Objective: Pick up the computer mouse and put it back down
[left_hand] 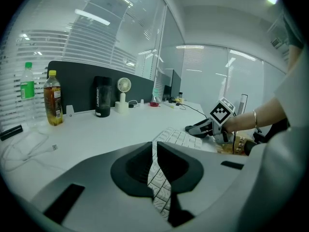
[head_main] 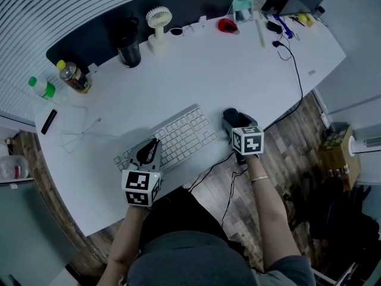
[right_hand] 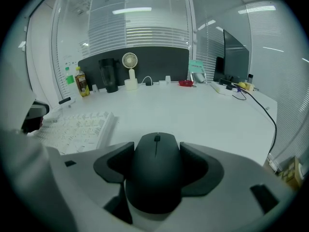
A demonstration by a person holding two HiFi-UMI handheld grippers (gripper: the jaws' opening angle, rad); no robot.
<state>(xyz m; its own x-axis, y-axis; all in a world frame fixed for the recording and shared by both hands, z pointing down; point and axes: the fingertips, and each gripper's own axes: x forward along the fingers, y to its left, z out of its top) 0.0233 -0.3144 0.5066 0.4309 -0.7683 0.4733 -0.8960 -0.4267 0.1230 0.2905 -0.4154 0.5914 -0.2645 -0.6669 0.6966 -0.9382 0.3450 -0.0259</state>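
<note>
Holds 2 grippers out front, both tipped down: left gripper (head_main: 149, 151) pinched nearly shut, right gripper (head_main: 231, 117) squeezing the mouse (right_hand: 155, 170).

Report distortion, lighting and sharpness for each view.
Head view: wide-angle bend curves the white desk edge; even, soft light, faint shadows. Left gripper view: fisheye with black corners, ceiling-light glare on the glass wall; near jaws soft, keyboard sharper. Right gripper view: same round vignette; the mouse reads dark, little surface detail.
</note>
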